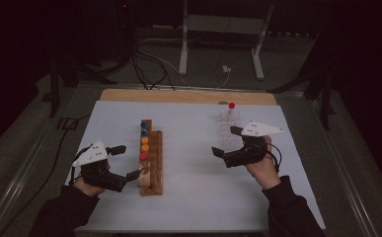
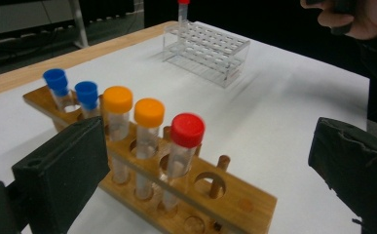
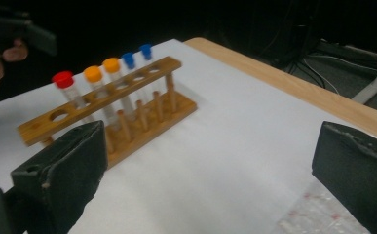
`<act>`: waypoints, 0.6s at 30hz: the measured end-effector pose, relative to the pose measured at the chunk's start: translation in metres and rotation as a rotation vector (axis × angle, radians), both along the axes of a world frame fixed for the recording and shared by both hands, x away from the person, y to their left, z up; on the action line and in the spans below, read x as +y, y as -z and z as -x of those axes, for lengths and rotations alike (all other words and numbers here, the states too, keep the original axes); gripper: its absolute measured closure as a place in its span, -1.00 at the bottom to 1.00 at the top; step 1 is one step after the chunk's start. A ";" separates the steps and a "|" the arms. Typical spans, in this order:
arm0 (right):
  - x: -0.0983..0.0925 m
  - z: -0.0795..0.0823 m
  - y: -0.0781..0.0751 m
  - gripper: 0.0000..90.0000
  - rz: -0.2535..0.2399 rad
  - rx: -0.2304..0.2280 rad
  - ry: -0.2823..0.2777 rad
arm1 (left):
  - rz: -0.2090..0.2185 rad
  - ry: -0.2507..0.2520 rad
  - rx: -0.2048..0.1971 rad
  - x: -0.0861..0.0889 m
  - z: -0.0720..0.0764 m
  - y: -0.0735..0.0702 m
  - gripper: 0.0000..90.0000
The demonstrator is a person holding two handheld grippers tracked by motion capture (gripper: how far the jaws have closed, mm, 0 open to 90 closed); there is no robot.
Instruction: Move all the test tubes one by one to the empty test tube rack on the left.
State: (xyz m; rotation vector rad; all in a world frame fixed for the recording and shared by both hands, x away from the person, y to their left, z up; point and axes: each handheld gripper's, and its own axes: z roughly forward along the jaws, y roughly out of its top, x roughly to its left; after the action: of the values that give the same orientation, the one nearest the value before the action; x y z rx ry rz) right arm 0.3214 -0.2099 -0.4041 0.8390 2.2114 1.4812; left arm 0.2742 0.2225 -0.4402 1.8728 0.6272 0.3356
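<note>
Black foam-padded jaws of left gripper point(image 1: 124, 161) stand wide apart w/ nothing between, just beside wooden rack point(image 2: 152, 195), prob. lining up on red-capped tube point(image 2: 185, 146), upright in its hole next to orange- and blue-capped ones. Right gripper point(image 1: 226, 141) also gapes, empty, over clear plastic rack point(image 2: 205, 46), which holds one red-capped tube point(image 1: 231, 105).

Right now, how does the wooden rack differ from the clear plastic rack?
The wooden rack is brown and opaque; the clear rack is see-through. The wooden rack carries five capped tubes, two blue, two orange and one red, while the clear rack carries a single red-capped tube. The wooden rack has one row of holes, the clear rack a grid of many. Both stand on the white table cover.
</note>
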 end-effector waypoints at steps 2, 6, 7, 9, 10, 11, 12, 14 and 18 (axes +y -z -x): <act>-0.005 -0.008 0.001 -1.00 0.007 0.007 0.011 | -0.001 0.009 0.003 0.003 0.000 0.003 -0.96; -0.014 -0.023 0.004 -1.00 0.014 0.015 0.031 | -0.012 0.005 -0.017 0.005 0.001 0.006 -0.98; -0.016 -0.026 0.005 -1.00 0.014 0.011 0.034 | -0.013 0.001 -0.020 0.005 0.001 0.007 -0.98; -0.019 -0.032 0.007 -1.00 0.019 0.006 0.055 | -0.005 -0.005 -0.023 0.006 0.002 0.007 -0.98; -0.021 -0.037 0.009 -1.00 0.012 0.012 0.057 | -0.004 -0.007 -0.024 0.006 0.002 0.007 -0.98; -0.022 -0.042 0.011 -1.00 0.023 0.020 0.068 | 0.000 -0.008 -0.028 0.007 0.002 0.007 -0.98; -0.023 -0.046 0.012 -1.00 0.039 0.013 0.092 | 0.004 -0.011 -0.030 0.008 0.002 0.007 -0.98; -0.026 -0.056 0.016 -1.00 0.038 0.022 0.101 | 0.009 -0.013 -0.033 0.009 0.003 0.007 -0.98; -0.031 -0.076 0.023 -1.00 0.042 0.043 0.121 | 0.011 -0.021 -0.032 0.010 0.003 0.007 -0.98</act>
State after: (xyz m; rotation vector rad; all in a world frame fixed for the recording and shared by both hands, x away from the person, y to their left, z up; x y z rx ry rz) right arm 0.3969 -0.2408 -0.4268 0.9810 2.1728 1.3678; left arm 0.2716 0.2325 -0.4472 1.8476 0.6264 0.3740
